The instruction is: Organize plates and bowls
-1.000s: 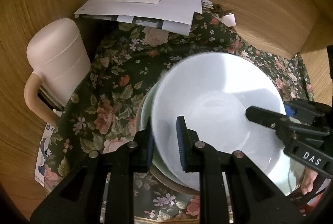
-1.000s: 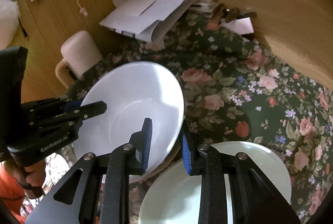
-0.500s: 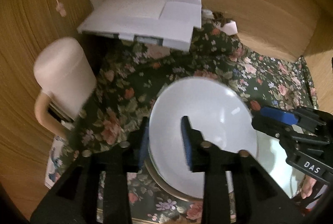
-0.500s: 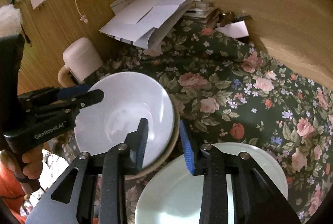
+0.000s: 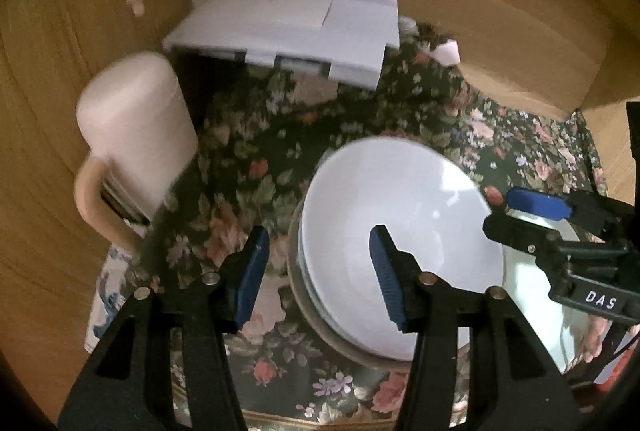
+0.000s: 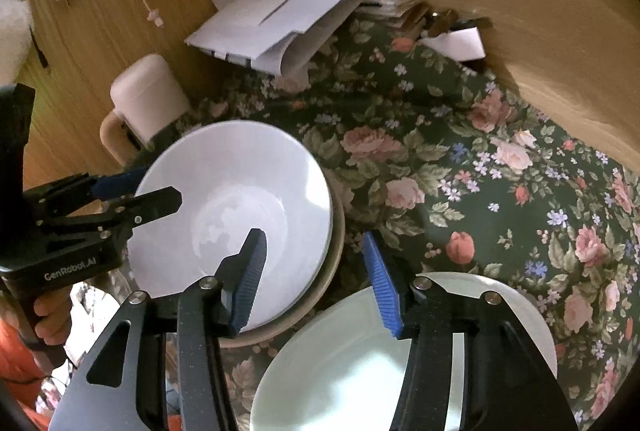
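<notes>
White bowl nested in beige bowl on floral tabletop. Left tongs spread wide, straddling bowl's rim, gripping nothing. Right tongs likewise released at opposite rim. Pale plate just beside stack.

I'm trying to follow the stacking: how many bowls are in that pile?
3 that I can make out: a white bowl on top, a thin pale rim just under it, and a beige bowl at the bottom. More may be hidden inside.
</notes>
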The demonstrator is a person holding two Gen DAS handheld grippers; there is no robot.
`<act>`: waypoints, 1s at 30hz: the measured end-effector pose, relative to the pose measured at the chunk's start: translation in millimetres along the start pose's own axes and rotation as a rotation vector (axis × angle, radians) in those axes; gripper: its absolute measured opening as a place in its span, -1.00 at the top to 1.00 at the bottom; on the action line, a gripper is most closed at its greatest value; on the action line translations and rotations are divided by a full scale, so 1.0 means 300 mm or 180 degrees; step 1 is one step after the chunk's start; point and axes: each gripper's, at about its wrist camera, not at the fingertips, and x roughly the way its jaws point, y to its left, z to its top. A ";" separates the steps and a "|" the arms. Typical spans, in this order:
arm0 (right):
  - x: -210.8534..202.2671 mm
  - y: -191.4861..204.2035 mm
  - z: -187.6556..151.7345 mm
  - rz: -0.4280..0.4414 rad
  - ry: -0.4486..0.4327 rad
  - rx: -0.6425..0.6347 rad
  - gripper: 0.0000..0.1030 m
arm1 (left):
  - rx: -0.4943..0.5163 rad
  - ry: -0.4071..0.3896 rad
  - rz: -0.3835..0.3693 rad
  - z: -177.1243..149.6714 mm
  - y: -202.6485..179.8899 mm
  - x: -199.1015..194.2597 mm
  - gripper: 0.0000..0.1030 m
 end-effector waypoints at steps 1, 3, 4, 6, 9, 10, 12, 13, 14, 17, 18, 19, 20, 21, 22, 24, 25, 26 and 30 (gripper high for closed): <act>0.010 0.003 -0.001 -0.0010 0.0031 -0.0012 0.09 | -0.0012 0.0020 -0.0014 -0.007 0.004 0.007 -0.01; 0.026 0.005 -0.003 -0.0013 0.0082 -0.0020 0.09 | -0.0023 0.0057 -0.0056 -0.021 0.008 0.017 -0.01; 0.035 0.006 -0.004 -0.0023 0.0112 -0.0024 0.09 | -0.0034 0.0082 -0.0085 -0.027 0.009 0.023 -0.01; 0.049 0.007 -0.005 -0.0028 0.0152 -0.0016 0.09 | -0.0061 0.0136 -0.0149 -0.039 0.012 0.037 -0.01; 0.071 0.008 -0.004 0.0009 0.0208 0.0018 0.09 | -0.0106 0.0241 -0.0200 -0.051 0.016 0.053 -0.01; 0.077 0.009 -0.004 0.0021 0.0220 0.0028 0.09 | -0.0130 0.0283 -0.0226 -0.056 0.018 0.064 -0.01; 0.091 0.015 -0.004 0.0026 0.0246 0.0023 0.09 | -0.0160 0.0319 -0.0265 -0.061 0.022 0.077 -0.01; 0.097 0.017 -0.004 0.0032 0.0257 0.0025 0.09 | -0.0165 0.0343 -0.0288 -0.065 0.021 0.085 -0.01; 0.104 0.018 -0.004 0.0044 0.0278 0.0030 0.09 | -0.0169 0.0355 -0.0301 -0.065 0.022 0.090 -0.01; 0.126 0.017 -0.005 0.0093 0.0340 0.0080 0.09 | -0.0211 0.0377 -0.0366 -0.066 0.023 0.100 -0.01; 0.132 0.015 -0.003 0.0109 0.0348 0.0103 0.10 | -0.0221 0.0374 -0.0379 -0.065 0.024 0.101 -0.01; 0.136 0.016 -0.003 0.0122 0.0354 0.0116 0.19 | -0.0232 0.0364 -0.0402 -0.067 0.024 0.103 0.01; 0.140 0.016 -0.001 0.0143 0.0366 0.0127 0.26 | -0.0235 0.0363 -0.0417 -0.066 0.025 0.105 0.05; 0.142 0.017 0.000 0.0127 0.0370 0.0142 0.26 | -0.0233 0.0359 -0.0444 -0.067 0.024 0.105 0.10; 0.144 0.016 0.001 0.0122 0.0363 0.0145 0.26 | -0.0211 0.0344 -0.0446 -0.068 0.018 0.102 0.12; 0.145 0.017 0.005 0.0108 0.0353 0.0144 0.26 | -0.0216 0.0326 -0.0432 -0.066 0.016 0.102 0.12; 0.145 0.019 0.007 0.0098 0.0352 0.0148 0.26 | -0.0232 0.0323 -0.0435 -0.065 0.017 0.102 0.12; 0.145 0.020 0.010 0.0093 0.0347 0.0157 0.27 | -0.0244 0.0326 -0.0437 -0.064 0.018 0.102 0.12; 0.147 0.020 0.015 0.0107 0.0332 0.0193 0.27 | -0.0292 0.0330 -0.0370 -0.061 0.013 0.102 0.12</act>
